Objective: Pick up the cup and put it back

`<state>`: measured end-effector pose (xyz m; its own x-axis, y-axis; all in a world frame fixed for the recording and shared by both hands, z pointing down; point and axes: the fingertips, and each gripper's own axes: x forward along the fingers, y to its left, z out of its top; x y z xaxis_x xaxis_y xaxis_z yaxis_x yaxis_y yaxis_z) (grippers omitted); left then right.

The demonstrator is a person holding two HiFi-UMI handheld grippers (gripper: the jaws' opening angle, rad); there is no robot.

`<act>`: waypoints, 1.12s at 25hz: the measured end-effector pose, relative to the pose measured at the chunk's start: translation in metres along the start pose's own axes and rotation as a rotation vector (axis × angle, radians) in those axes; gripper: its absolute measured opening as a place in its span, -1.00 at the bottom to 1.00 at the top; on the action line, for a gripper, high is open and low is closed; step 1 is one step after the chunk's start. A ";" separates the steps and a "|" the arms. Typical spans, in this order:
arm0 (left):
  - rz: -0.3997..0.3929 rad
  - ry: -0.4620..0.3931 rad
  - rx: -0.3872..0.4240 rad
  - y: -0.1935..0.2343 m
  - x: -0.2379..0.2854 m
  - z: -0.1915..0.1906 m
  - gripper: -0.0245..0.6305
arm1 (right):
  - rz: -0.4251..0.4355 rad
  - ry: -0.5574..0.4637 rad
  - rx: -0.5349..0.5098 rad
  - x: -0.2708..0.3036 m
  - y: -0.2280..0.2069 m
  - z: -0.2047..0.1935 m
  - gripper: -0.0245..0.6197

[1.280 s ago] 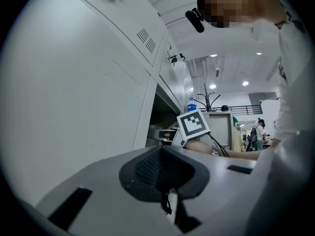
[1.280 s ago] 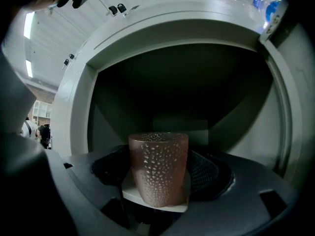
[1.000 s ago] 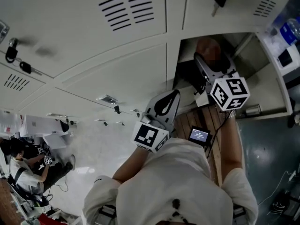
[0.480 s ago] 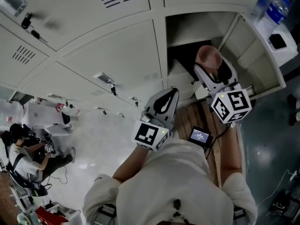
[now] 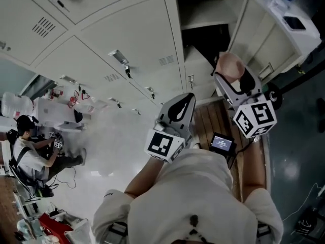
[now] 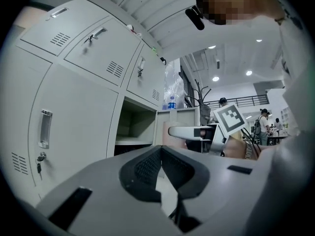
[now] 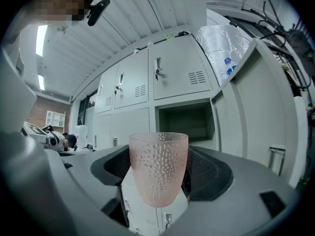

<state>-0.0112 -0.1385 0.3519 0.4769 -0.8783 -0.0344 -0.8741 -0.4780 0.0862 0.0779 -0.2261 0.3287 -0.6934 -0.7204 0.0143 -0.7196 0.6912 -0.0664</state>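
A pink dimpled cup [image 7: 158, 168] stands upright between the jaws of my right gripper [image 7: 160, 181], which is shut on it. In the head view the cup [image 5: 229, 67] is held in the air in front of the open locker compartment [image 5: 210, 11], below its opening, by the right gripper [image 5: 234, 80]. The same compartment [image 7: 186, 124] shows beyond the cup in the right gripper view. My left gripper [image 5: 175, 117] hangs lower and to the left, in front of shut locker doors. Its jaws [image 6: 161, 154] are shut with nothing in them.
The open locker door [image 5: 269, 37] swings out to the right of the cup. Shut lockers with handles and keys [image 5: 122, 60] fill the left. Wooden slats [image 5: 207, 122] and a small screen [image 5: 222, 143] lie below. A seated person [image 5: 25, 149] is at far left.
The right gripper with the cup has drawn back out of the open compartment, which now sits higher in the head view. The left gripper has stayed where it was, still shut.
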 end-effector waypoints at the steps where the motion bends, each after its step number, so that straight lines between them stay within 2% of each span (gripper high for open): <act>1: 0.009 -0.002 -0.001 -0.003 -0.008 0.000 -0.90 | 0.007 0.001 0.002 -0.008 0.006 -0.002 0.22; 7: 0.059 -0.001 -0.001 -0.020 -0.043 -0.004 -0.90 | 0.074 0.007 0.028 -0.055 0.045 -0.015 0.22; 12: 0.084 0.006 0.009 -0.026 -0.064 -0.008 -0.90 | 0.097 0.017 0.071 -0.093 0.072 -0.031 0.22; 19: 0.089 0.008 0.006 -0.034 -0.078 -0.013 -0.90 | 0.030 0.021 0.091 -0.134 0.084 -0.051 0.22; 22: 0.082 0.015 0.009 -0.038 -0.079 -0.017 -0.90 | -0.021 0.042 0.058 -0.144 0.084 -0.061 0.22; 28: 0.074 0.011 0.019 -0.042 -0.080 -0.018 -0.90 | -0.010 0.037 0.041 -0.149 0.094 -0.062 0.22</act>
<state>-0.0108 -0.0473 0.3689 0.4121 -0.9110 -0.0178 -0.9084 -0.4123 0.0691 0.1117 -0.0504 0.3825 -0.6879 -0.7239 0.0519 -0.7245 0.6809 -0.1071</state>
